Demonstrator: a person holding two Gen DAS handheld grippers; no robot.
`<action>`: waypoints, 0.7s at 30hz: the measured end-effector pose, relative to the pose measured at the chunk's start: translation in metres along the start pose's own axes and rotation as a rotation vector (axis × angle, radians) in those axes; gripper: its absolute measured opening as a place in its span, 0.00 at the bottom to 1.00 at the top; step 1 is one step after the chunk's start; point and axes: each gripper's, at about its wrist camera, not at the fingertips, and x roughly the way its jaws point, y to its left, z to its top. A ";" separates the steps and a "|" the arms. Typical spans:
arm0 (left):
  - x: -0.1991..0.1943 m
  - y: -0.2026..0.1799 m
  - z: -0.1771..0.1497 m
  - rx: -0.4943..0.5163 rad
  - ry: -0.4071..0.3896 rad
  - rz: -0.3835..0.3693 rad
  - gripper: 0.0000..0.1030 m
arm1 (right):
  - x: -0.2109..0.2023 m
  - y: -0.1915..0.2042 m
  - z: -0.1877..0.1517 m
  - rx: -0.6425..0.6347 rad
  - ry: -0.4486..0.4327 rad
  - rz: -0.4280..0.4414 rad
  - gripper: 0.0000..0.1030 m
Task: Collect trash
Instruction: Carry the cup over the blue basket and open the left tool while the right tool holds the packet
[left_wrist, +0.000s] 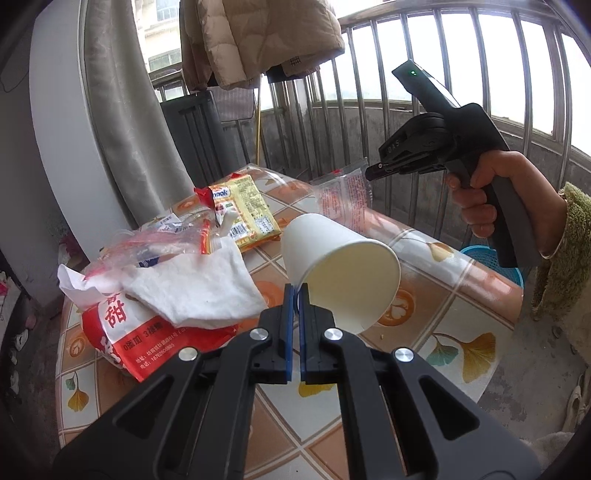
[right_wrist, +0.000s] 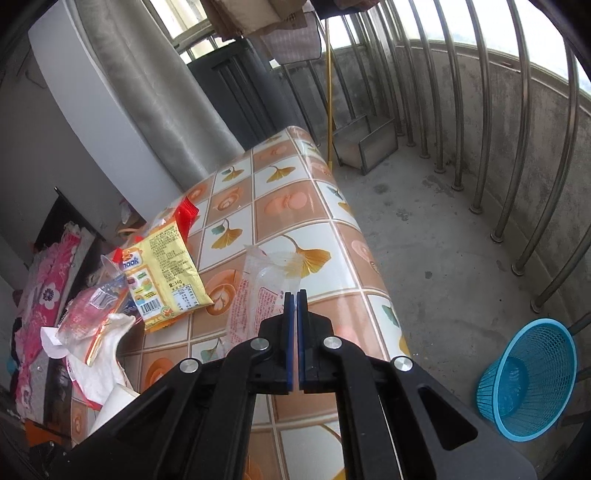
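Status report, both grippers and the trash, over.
Left gripper shut on cup rim. Right gripper shut on clear wrapper. Basket on floor, path open.

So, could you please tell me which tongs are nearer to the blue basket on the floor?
Right. The right tongs, shut on a clear wrapper, hang at the table edge above the blue basket. The left tongs hold the paper cup further in over the table.

White paper cup (left_wrist: 341, 273) tilted, lifted above table; clear wrapper (right_wrist: 258, 291) hangs crumpled.
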 end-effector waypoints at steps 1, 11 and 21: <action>-0.003 -0.001 0.003 0.003 -0.007 0.000 0.01 | -0.008 -0.003 0.000 0.003 -0.016 -0.003 0.01; -0.008 -0.035 0.052 0.008 -0.041 -0.150 0.01 | -0.100 -0.068 -0.011 0.095 -0.172 -0.099 0.01; 0.089 -0.132 0.132 -0.017 0.174 -0.529 0.01 | -0.160 -0.186 -0.057 0.258 -0.246 -0.322 0.01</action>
